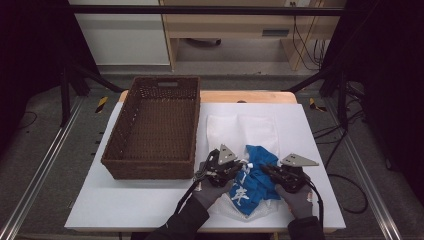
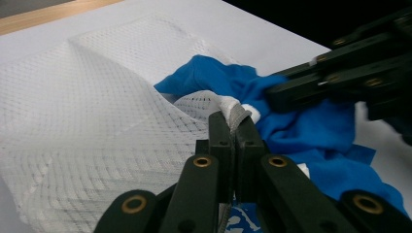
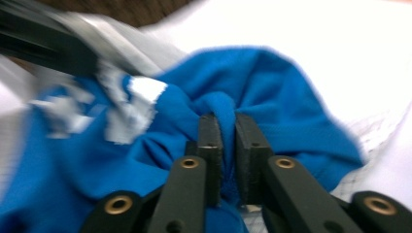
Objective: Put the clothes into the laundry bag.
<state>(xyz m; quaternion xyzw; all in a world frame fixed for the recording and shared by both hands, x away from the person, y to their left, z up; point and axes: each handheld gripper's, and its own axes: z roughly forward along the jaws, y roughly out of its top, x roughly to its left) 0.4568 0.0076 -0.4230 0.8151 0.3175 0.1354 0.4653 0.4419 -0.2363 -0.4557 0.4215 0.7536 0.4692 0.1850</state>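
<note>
A blue garment (image 1: 255, 175) with white print lies bunched at the mouth of a white mesh bag (image 1: 240, 129) on the white table top. My left gripper (image 1: 241, 166) is shut on the bag's thick hem, and its own view shows the jaws (image 2: 235, 122) pinching that hem above the mesh bag (image 2: 87, 111). My right gripper (image 1: 265, 170) is shut on a fold of the blue garment (image 3: 277, 82), with cloth bulging between its pads (image 3: 227, 125). In the left gripper view the right gripper (image 2: 274, 94) comes in from the right, over the blue garment (image 2: 316, 128).
A brown wicker basket (image 1: 147, 169) stands to the left of the bag, its inside bare. The white table top (image 1: 125, 200) has free room in front of the basket. The wooden table edge (image 1: 250, 96) runs along the far side.
</note>
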